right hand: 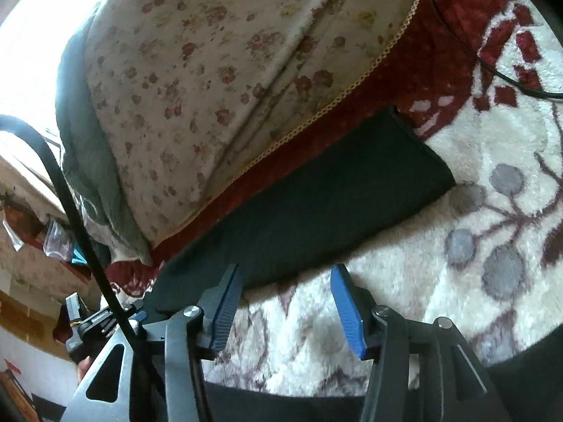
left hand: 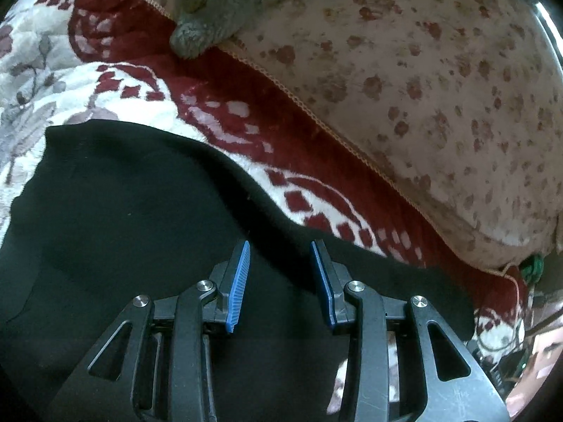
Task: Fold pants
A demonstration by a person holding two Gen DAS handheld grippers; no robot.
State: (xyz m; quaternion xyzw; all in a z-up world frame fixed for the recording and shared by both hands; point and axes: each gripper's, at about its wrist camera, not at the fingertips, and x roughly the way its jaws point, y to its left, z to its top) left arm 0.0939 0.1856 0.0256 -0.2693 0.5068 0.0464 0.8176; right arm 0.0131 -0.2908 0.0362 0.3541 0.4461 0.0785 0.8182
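both claws (left hand: 280, 286) (right hand: 286, 304) spread over black pants (left hand: 140, 218) on a red-and-cream floral blanket (right hand: 475, 211).

The lower part of the black pants (left hand: 147, 232) is covered by the left gripper's (left hand: 280, 281) frame and cut off by the lens rim in the left wrist view. In the right wrist view, the near end of the pants (right hand: 316, 204) is hidden behind the right gripper (right hand: 286, 299). The clutter (right hand: 42, 246) at that view's left edge is blurred and cannot be identified.
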